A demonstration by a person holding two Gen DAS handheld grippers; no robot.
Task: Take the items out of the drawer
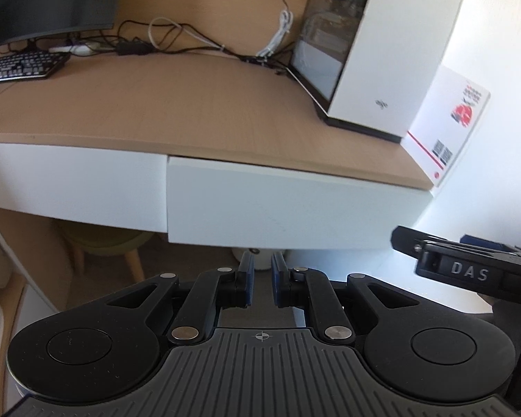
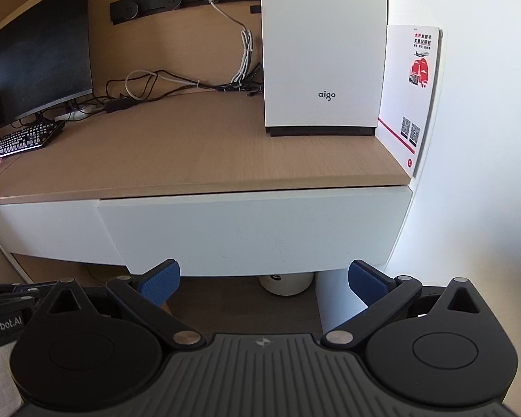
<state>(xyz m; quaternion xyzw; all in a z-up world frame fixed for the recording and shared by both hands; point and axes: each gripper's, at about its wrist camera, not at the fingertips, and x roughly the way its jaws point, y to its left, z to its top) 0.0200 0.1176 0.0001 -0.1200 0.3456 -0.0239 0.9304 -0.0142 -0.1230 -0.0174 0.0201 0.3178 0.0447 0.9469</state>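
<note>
A white drawer front [image 1: 288,205] [image 2: 250,229] sits closed under the right part of a wooden desk top [image 1: 177,104] [image 2: 177,153]. My left gripper [image 1: 262,271] hangs just below the drawer's lower edge, its blue pads close together with nothing between them. My right gripper [image 2: 264,278] is open wide below the same drawer, its blue pads [image 2: 159,281] apart and empty. The right gripper's body [image 1: 469,271] shows at the right edge of the left wrist view. What lies inside the drawer is hidden.
A white computer case [image 2: 324,48] [image 1: 375,45] and a white card with red print [image 2: 411,93] stand on the desk's right end. A dark monitor [image 2: 34,59], a keyboard [image 2: 21,139] and tangled cables [image 1: 177,41] lie further left. A second white drawer front [image 1: 73,184] is alongside. A white wall [image 2: 486,139] bounds the right.
</note>
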